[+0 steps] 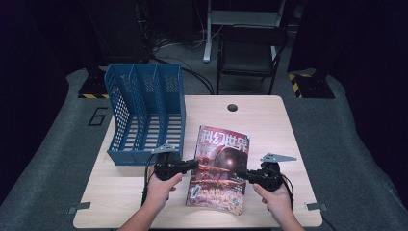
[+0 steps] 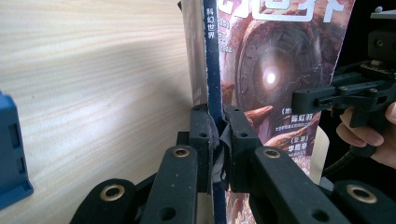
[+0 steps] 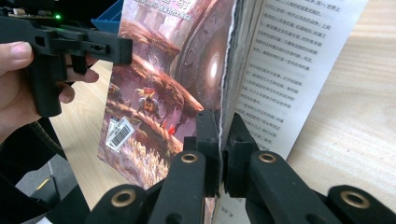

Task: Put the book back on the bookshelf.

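Wood table (image 1: 120, 192), R tool (image 3: 219, 140) view: magazine's (image 3: 159, 93) inner text page

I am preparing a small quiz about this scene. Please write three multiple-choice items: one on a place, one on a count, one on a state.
1. Where does the blue file rack stand on the table?
A. at its far left
B. at its near right
C. on the magazine

2. How many slots does the rack have?
A. one
B. three
C. six

3. How is the magazine held?
A. by the left gripper alone
B. by no gripper, it lies flat
C. by both grippers, one on each side edge

Answers:
1 A: the high view shows the rack at the far left, beyond the left gripper.
2 B: two dividers part it into three slots.
3 C: the left gripper's jaws are shut on the spine edge, and the right gripper pinches the open page edge.
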Action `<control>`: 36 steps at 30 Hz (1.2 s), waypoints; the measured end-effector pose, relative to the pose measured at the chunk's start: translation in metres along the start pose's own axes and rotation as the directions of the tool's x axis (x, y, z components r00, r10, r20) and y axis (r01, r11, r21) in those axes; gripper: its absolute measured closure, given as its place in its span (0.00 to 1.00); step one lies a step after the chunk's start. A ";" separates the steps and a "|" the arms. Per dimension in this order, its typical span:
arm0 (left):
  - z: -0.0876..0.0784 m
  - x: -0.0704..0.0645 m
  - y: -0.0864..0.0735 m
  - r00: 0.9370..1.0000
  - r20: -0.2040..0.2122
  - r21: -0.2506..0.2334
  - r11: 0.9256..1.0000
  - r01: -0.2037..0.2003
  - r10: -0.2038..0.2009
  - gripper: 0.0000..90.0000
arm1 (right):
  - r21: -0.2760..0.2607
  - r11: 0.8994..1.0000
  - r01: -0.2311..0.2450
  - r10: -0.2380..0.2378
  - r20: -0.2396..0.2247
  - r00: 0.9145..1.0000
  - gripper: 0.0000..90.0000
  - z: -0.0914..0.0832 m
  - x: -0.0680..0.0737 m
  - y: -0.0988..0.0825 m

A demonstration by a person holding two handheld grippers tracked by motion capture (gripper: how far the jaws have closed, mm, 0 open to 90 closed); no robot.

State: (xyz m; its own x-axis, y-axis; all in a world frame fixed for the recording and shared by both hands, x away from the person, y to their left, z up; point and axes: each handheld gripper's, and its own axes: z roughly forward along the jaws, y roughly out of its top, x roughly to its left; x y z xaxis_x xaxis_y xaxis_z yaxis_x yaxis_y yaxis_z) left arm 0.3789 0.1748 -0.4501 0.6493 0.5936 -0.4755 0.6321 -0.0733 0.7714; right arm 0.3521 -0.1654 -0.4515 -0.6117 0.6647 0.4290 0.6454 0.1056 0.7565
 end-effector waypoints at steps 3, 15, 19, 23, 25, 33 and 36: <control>-0.001 -0.003 0.004 1.000 -0.006 -0.009 1.000 -0.011 0.011 0.93 | -0.017 1.000 0.024 -0.024 0.020 1.000 0.97 -0.003 0.003 0.006; -0.003 -0.006 0.009 0.998 -0.045 -0.045 0.997 -0.056 0.054 0.92 | -0.059 0.996 0.066 -0.064 0.026 0.998 0.96 -0.004 0.008 0.020; -0.001 -0.003 0.004 0.998 -0.049 -0.038 0.998 -0.049 0.047 0.93 | -0.062 0.997 0.034 -0.034 0.005 0.999 0.95 0.003 0.005 0.016; 0.001 -0.003 0.001 0.998 -0.053 -0.032 0.998 -0.045 0.044 0.93 | -0.025 1.000 0.001 -0.001 -0.023 1.000 0.91 0.007 0.001 0.013; 0.001 -0.002 0.001 0.998 -0.049 -0.030 0.998 -0.047 0.045 0.93 | -0.019 1.000 -0.009 0.009 -0.020 1.000 0.88 0.009 -0.001 0.013; 0.001 -0.002 -0.001 0.999 -0.026 -0.021 0.999 -0.044 0.044 0.94 | 0.004 0.996 -0.084 0.085 -0.042 0.996 0.79 0.014 -0.014 0.015; 0.001 -0.002 -0.001 0.999 -0.024 -0.021 0.999 -0.046 0.046 0.94 | 0.012 0.996 -0.086 0.086 -0.018 0.996 0.86 0.015 -0.015 0.015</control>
State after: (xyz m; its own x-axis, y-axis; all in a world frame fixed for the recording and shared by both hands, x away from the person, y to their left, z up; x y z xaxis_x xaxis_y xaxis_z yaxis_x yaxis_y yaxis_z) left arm 0.3768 0.1726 -0.4504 0.6670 0.6090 -0.4292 0.5925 -0.0843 0.8012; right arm 0.3779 -0.1626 -0.4545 -0.5617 0.6580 0.5015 0.7010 0.0566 0.7109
